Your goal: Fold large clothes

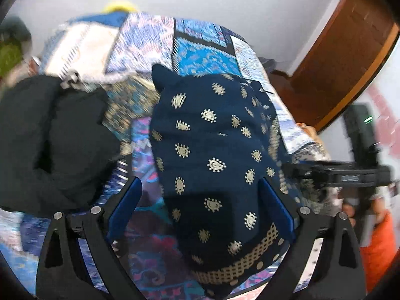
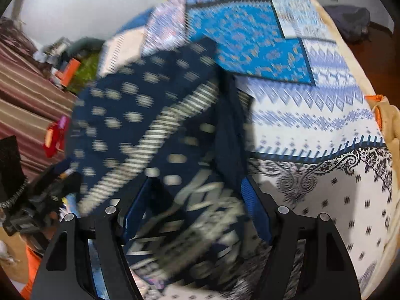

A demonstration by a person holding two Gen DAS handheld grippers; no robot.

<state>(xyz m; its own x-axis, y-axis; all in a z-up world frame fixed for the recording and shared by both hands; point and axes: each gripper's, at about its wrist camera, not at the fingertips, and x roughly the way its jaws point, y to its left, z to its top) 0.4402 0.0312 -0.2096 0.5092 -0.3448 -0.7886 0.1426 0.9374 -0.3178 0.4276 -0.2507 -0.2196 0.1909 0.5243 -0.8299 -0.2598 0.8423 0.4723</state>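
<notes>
Patchwork blue bedspread [image 1: 207,50] carries the navy gold-motif garment [image 1: 212,150], long axis running near-to-far; both the left gripper [image 1: 200,200] and right gripper [image 2: 195,205] gape wide, gripping nothing (right view blurred).

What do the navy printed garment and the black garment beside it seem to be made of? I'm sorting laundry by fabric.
Navy garment: looks like thin woven cloth, cotton or a blend, matte, with flat printed cream motifs and soft drape. Black garment: seems thicker and matte, bunching in bulky folds; blur leaves the fibre open.
</notes>
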